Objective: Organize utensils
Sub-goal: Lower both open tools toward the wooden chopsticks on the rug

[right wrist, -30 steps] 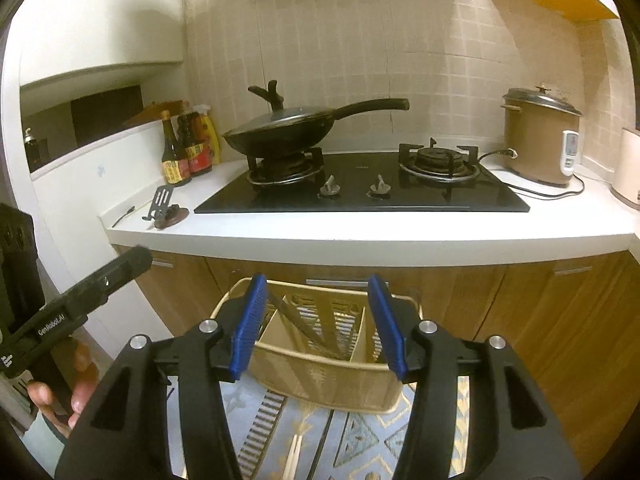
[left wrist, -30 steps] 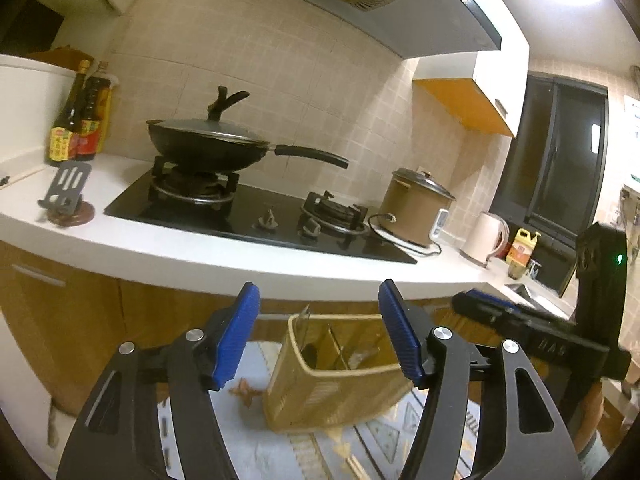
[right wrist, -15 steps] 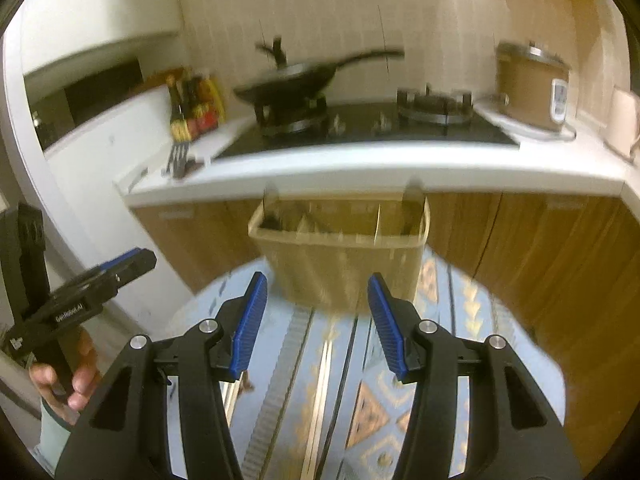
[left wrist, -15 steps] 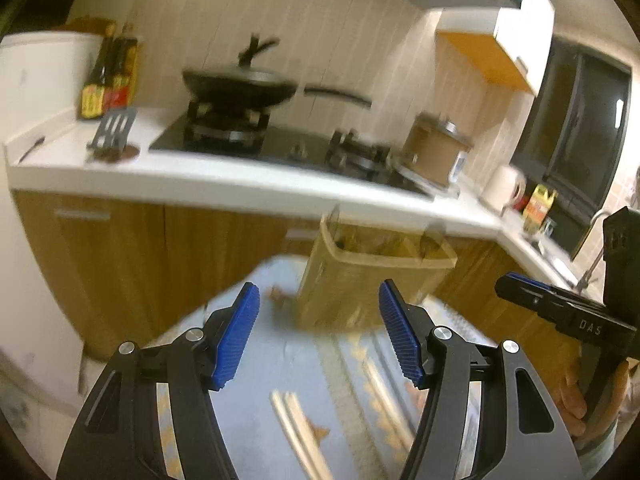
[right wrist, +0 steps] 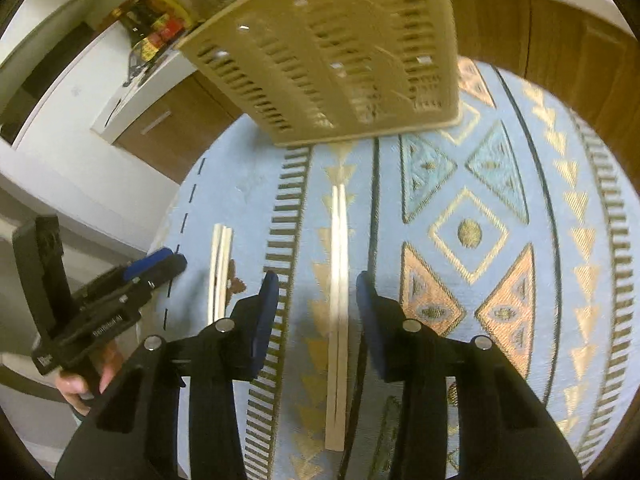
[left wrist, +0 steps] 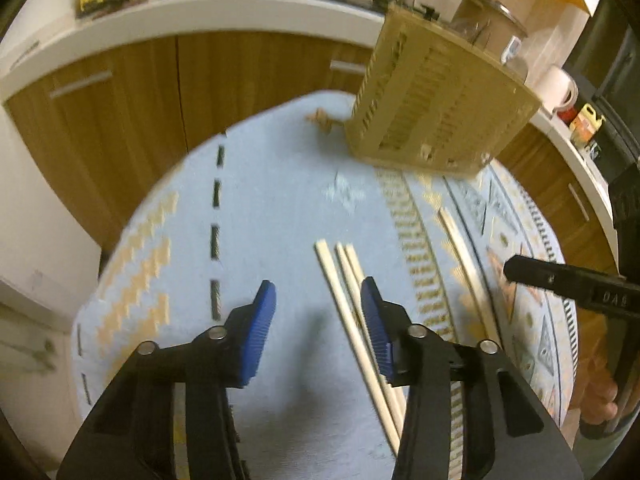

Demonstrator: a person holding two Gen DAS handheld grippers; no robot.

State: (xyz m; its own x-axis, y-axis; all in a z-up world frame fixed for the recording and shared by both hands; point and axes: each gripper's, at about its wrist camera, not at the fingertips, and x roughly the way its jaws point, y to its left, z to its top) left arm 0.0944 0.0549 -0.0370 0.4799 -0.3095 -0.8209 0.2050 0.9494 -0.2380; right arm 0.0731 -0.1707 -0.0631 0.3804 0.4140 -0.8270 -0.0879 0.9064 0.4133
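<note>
A few pale wooden chopsticks (left wrist: 340,272) lie side by side on the blue patterned tablecloth (left wrist: 280,200). My left gripper (left wrist: 318,312) hovers over them, jaws closing with nothing pressed; the sticks run just inside its right pad. A second pair of chopsticks (right wrist: 338,240) lies straight between the blue pads of my right gripper (right wrist: 316,300), whose jaws are also closing without touching them. A tan slotted utensil basket (right wrist: 340,52) stands at the cloth's far side, also seen as the basket (left wrist: 436,112) in the left wrist view.
Wooden cabinet doors (left wrist: 160,92) and a white counter (left wrist: 240,12) curve behind the table. Bottles (right wrist: 156,36) stand on the counter. The other gripper enters each view from the side: the right one (left wrist: 532,276), the left one (right wrist: 160,264), held by a hand (right wrist: 80,384).
Both views have swung down from the stove and counter to the tablecloth, and both grippers have dropped close over the chopsticks. The jaws of each stand narrower than before.
</note>
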